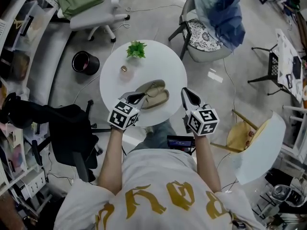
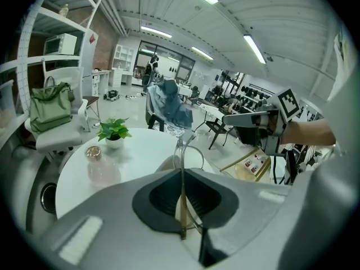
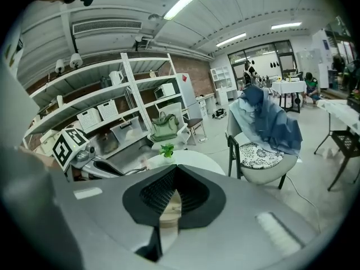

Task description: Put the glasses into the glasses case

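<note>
The glasses [image 2: 181, 207] are thin and clear-framed. From the head view they cannot be made out; only the left gripper view shows them, with 1 temple pinched between the clenched jaws of the left gripper [image 1: 137, 98] and a lens rim poking out beyond. They hang just over the open beige glasses case [image 1: 156, 93] on the round white table [image 1: 120, 80]. The right gripper [image 1: 187, 94] hovers beside the case at the table's edge, jaws together on nothing. Both forearms reach forward, slightly apart.
</note>
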Demonstrator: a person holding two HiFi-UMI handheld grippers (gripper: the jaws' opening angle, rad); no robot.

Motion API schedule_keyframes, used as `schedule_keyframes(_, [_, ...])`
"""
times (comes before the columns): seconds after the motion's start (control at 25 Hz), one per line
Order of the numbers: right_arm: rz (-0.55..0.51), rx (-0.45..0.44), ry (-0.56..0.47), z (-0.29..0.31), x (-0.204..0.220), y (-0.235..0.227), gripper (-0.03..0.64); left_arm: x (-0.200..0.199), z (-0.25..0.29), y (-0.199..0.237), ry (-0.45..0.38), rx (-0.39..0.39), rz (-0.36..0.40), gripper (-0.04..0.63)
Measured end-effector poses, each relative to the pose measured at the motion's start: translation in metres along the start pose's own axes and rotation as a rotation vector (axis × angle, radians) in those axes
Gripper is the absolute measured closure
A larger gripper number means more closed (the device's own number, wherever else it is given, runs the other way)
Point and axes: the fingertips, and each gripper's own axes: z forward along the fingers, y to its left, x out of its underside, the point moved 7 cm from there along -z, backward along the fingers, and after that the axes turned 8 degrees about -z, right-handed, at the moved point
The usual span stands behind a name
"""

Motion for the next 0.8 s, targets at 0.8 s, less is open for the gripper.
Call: schedule_keyframes(0.8, [0.031,-0.013,0.089,0.023,0.016,-0.036,0.591,0.014,0.074,0.008,0.249,-0.027,0.144,0.578])
